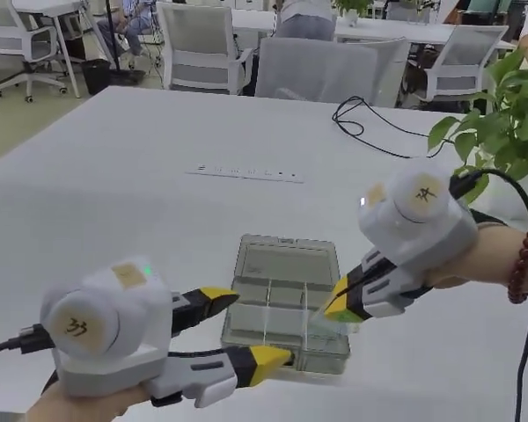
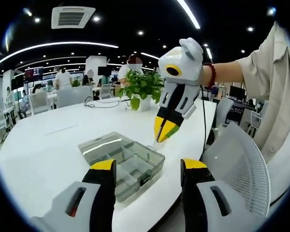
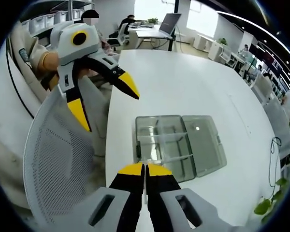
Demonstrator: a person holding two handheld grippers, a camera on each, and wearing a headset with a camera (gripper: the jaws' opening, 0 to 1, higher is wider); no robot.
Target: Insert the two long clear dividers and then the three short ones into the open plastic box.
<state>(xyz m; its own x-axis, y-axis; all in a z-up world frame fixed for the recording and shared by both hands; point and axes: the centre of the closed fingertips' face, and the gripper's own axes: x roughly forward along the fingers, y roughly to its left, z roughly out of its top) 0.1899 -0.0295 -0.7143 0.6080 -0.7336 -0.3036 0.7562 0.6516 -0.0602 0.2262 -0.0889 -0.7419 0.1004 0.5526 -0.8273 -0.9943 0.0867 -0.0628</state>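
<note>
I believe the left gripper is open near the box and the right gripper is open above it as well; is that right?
Not quite: the right gripper is shut, pinching a clear divider above the box, as the right gripper view shows. The left gripper is indeed open near the box.

Your counter point(image 1: 114, 193) was a broad white one, and the open plastic box point(image 1: 321, 360) sat on it close to your edge, its base nearer you and its lid point(image 1: 286, 260) laid flat behind. Farther out, toward the middle, a thin white strip point(image 1: 245, 173) lay flat, well apart from the box. A black cable point(image 1: 370, 123) looped across the far right, near a potted plant point(image 1: 497, 132) standing at the right edge.
</note>
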